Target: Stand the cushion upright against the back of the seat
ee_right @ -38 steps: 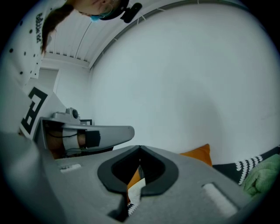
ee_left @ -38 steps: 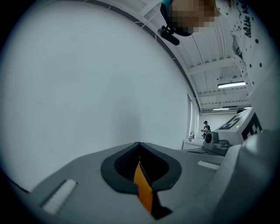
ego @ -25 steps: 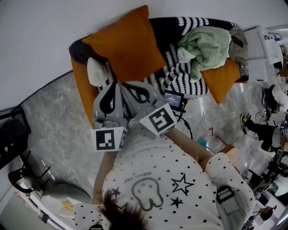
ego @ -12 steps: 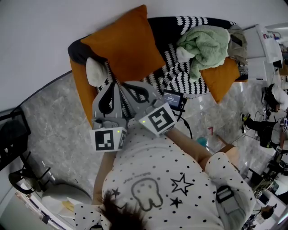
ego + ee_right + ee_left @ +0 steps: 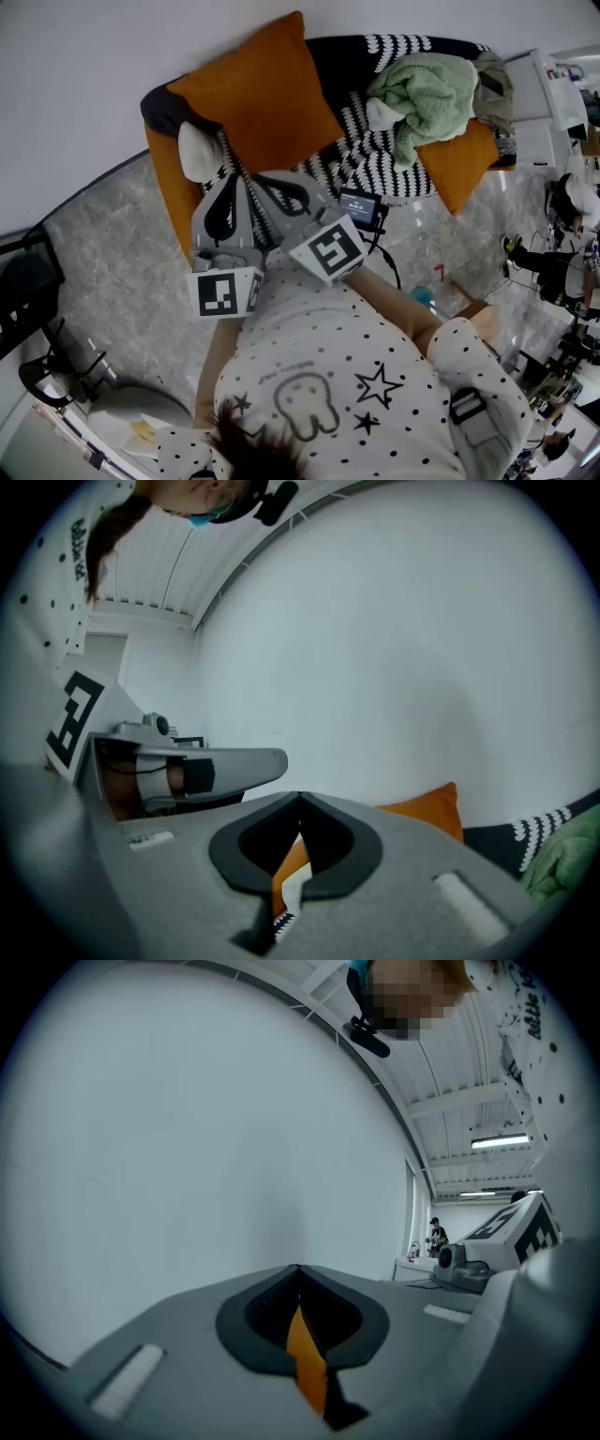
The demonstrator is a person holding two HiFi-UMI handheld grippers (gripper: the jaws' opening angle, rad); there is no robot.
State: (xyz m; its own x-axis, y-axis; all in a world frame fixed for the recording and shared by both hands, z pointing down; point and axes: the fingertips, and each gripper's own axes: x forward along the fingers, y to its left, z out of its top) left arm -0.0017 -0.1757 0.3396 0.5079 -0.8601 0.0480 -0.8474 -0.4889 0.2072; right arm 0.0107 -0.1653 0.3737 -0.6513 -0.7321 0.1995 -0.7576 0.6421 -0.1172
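Starting at the left end of the sofa (image 5: 370, 159), a small white pillow (image 5: 195, 150) lies just beside the orange cushion (image 5: 258, 94). The cushion stands tilted on one corner, leaning against the sofa's back by the white wall. In front of it the left gripper (image 5: 298, 1274) and right gripper (image 5: 300, 799) sit side by side, each with its fingers pressed together on nothing. Farther right, a green blanket (image 5: 427, 94) is heaped at the sofa's other end.
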